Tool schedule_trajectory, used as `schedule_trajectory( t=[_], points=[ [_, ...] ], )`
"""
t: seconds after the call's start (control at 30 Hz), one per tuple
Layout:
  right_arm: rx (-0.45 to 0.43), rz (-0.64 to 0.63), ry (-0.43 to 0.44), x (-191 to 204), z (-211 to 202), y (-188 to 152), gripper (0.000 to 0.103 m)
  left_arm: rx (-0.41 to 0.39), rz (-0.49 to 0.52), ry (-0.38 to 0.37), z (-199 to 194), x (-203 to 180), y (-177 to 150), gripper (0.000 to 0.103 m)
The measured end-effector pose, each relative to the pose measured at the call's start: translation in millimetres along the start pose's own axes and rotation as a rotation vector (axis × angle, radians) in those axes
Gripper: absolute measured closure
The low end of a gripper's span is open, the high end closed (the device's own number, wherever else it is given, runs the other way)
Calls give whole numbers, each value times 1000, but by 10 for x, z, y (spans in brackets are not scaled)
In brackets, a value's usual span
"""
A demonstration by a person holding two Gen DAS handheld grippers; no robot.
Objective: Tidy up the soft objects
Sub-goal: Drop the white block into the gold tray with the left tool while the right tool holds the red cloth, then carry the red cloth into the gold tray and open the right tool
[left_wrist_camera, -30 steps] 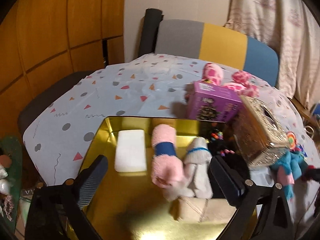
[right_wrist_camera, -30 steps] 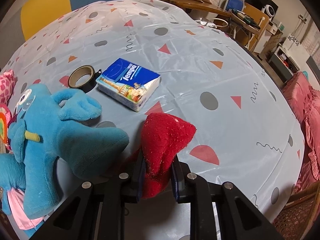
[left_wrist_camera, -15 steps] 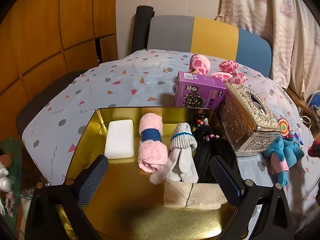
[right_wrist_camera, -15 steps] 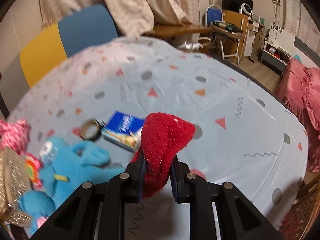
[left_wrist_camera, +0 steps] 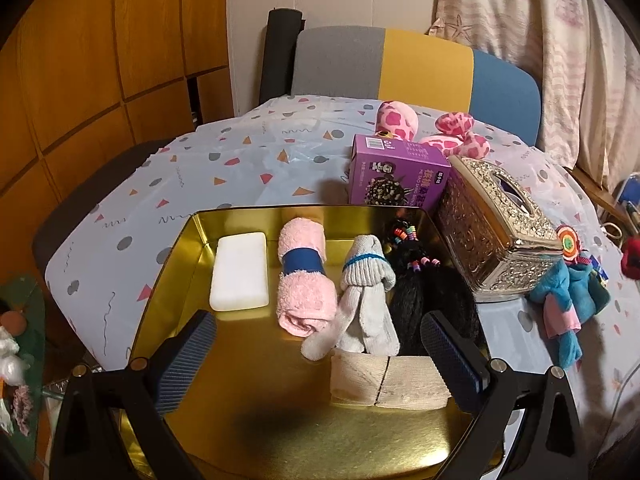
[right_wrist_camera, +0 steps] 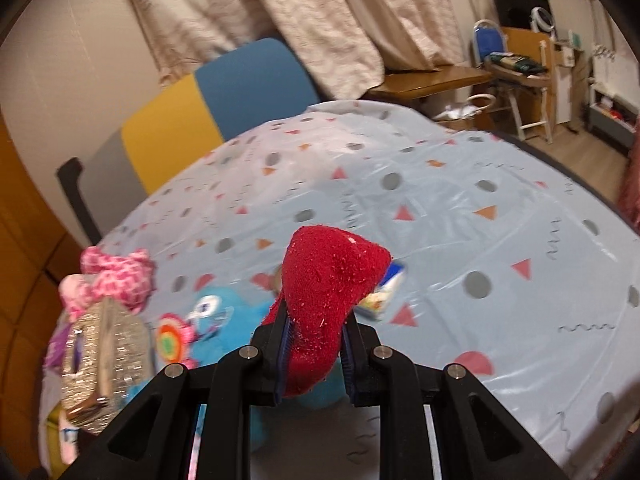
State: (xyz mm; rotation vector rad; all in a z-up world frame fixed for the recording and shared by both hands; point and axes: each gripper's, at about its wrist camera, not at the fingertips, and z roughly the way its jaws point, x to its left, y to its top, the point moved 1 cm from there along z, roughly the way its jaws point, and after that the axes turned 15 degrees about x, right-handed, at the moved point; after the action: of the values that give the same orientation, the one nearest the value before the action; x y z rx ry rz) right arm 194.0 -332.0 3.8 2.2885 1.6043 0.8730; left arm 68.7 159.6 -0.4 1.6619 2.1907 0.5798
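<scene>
Left wrist view: the left gripper point(left_wrist_camera: 316, 354) hangs open and empty over the gold metal tray point(left_wrist_camera: 176, 252), which now shows more fully than a second ago. Inside lie a white foam block point(left_wrist_camera: 239, 271), a pink rolled towel with a blue band point(left_wrist_camera: 304, 276) and grey socks point(left_wrist_camera: 366, 300). The purple box point(left_wrist_camera: 396, 172) carries print too small to read.

Right wrist view: the right gripper point(right_wrist_camera: 314, 354) is clamped on the red fuzzy sock point(right_wrist_camera: 328, 292), now raised clear of the worktop point(right_wrist_camera: 500, 240); the blue tissue packet point(right_wrist_camera: 384, 290), earlier readable as Tempo, peeks out blurred behind it.
</scene>
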Motion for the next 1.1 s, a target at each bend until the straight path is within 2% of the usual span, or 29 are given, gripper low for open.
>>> schedule_trajectory(
  t=[0.23, 0.37, 0.5, 0.67, 0.87, 1.0, 1.07, 1.1],
  points=[
    [25, -226, 118, 681, -272, -200, 83, 9, -27, -16, 33, 96, -42, 0],
    [72, -341, 244, 1205, -381, -415, 83, -2, -65, -7, 17, 255, -37, 0],
    [157, -515, 338, 1804, -373, -773, 83, -12, -107, 0, -5, 436, -35, 0],
    [291, -732, 411, 2571, -172, -1335, 83, -1, -160, -3, 9, 640, -73, 0],
    [443, -868, 394, 3174, 327, -1824, 83, 12, -171, -11, 42, 706, -116, 0],
    [504, -914, 297, 3368, 711, -2029, 80, 15, -162, -11, 48, 699, -141, 0],
    [522, -925, 255, 3402, 845, -2080, 74, 13, -159, -11, 44, 701, -150, 0],
    [528, -925, 244, 3395, 870, -2088, 66, 11, -160, -11, 42, 703, -152, 0]
  ],
)
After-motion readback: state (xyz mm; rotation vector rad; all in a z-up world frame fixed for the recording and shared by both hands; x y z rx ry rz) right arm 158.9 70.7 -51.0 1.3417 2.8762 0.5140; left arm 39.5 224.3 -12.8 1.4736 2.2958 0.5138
